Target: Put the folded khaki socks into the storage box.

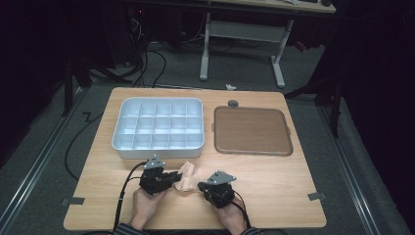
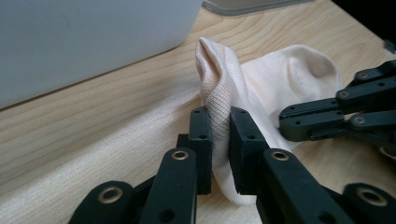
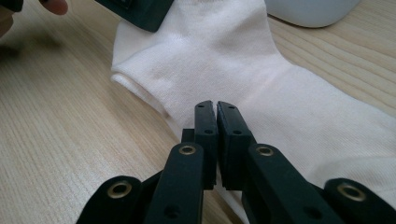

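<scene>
A pale cream sock (image 1: 188,176) lies on the wooden table near its front edge, between my two grippers. My left gripper (image 2: 219,116) is shut on a raised fold of the sock (image 2: 280,79), and the ribbed fabric stands up between its pads. My right gripper (image 3: 215,109) has its jaws almost together at the sock's (image 3: 210,51) near edge, apparently pinching a thin layer of it. In the high view the left gripper (image 1: 176,177) comes at the sock from the left and the right gripper (image 1: 201,186) from the right. Both are held in a person's hands.
A grey tray (image 1: 159,149) with several compartments stands just behind the sock, its wall close to the left gripper. A flat brown tray (image 1: 252,131) sits to its right. Bare wood (image 1: 274,186) stretches to the right of the hands.
</scene>
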Demonstrator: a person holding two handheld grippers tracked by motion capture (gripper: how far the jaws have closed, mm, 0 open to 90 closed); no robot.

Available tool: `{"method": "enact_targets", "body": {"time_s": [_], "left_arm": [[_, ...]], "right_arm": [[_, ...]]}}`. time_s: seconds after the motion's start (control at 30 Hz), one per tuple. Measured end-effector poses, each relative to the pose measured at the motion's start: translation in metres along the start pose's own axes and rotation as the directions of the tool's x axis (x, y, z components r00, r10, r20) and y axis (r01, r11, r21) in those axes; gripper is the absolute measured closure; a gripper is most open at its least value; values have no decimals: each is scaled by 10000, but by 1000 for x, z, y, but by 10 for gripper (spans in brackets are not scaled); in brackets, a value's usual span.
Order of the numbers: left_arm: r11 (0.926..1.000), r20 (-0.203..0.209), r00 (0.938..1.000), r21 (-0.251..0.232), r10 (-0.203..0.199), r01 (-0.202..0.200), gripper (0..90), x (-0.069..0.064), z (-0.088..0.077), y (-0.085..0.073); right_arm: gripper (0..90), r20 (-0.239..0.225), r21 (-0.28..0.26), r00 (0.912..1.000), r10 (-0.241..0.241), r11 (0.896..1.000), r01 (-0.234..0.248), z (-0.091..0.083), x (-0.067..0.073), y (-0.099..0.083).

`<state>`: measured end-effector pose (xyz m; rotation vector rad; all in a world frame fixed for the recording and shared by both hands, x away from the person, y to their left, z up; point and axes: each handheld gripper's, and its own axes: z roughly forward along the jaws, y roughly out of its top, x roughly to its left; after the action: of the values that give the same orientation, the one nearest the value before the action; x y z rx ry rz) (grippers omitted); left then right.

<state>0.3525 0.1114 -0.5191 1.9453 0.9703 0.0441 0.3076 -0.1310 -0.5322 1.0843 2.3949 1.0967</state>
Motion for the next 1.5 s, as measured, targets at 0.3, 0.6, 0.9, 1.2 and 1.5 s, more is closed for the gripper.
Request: {"method": "enact_targets", "body": {"time_s": [0.3, 0.6, 0.9, 1.2, 1.5], "left_arm": [[9995, 437, 9990, -304, -72, 85, 813, -3, -3, 5], [9964, 966, 9953, -836, -32, 113, 816, -9, -3, 12], [9956, 952, 9954, -922, -90, 178, 818, -10, -4, 13], [9982, 452, 9989, -590, 89, -62, 821, -9, -7, 12], [9984, 467, 9989, -553, 96, -71, 820, -10, -10, 12]], "right_arm": [[880, -89, 21, 10000, 30, 10000, -30, 0, -1, 0], [887, -236, 146, 9997, 31, 9999, -27, 1, -3, 2], [889, -515, 377, 9984, -225, 9990, 245, 9, 0, 12], [889, -210, -85, 9998, -64, 9999, 62, -4, -7, 13], [900, -130, 304, 9998, 126, 9995, -122, 6, -14, 13]]}}
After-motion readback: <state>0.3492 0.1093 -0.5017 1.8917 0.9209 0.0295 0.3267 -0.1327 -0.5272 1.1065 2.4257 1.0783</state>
